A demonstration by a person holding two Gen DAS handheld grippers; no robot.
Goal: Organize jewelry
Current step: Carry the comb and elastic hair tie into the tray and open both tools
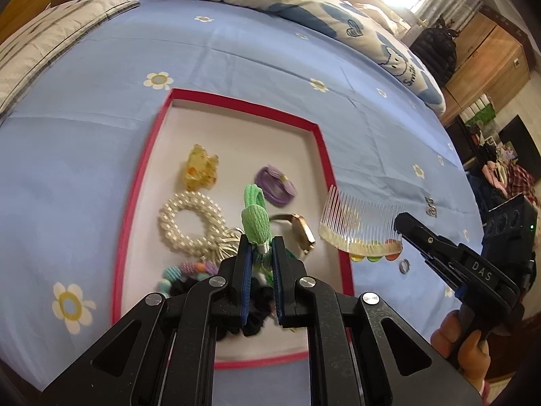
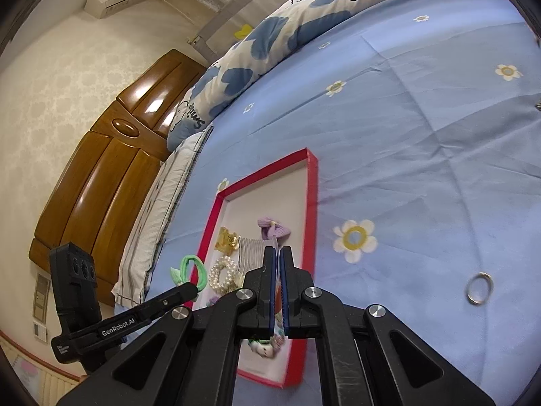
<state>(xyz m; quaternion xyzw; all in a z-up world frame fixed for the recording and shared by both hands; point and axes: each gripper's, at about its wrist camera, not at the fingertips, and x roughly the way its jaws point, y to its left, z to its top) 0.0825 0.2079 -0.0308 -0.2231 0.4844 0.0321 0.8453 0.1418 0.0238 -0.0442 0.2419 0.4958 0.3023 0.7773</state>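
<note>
The left gripper [image 1: 260, 248] is pinched nearly closed on a green knitted hair tie [image 1: 255, 218], held above the shallow red-rimmed cardboard box [image 1: 326, 155] on the flower-printed blue bedsheet [image 1: 84, 169]. The right gripper [image 2: 278, 253] is clamped on the spine of a clear plastic hair comb [image 1: 358, 223] with coloured beads, over the box's edge. Inside lie a pearl-bead scrunchie [image 1: 189, 223], yellow translucent claw clip [image 1: 199, 167], purple hair tie [image 1: 275, 186] and gold bangle [image 1: 299, 231]; a small silver ring [image 2: 479, 287] lies on the sheet outside.
</note>
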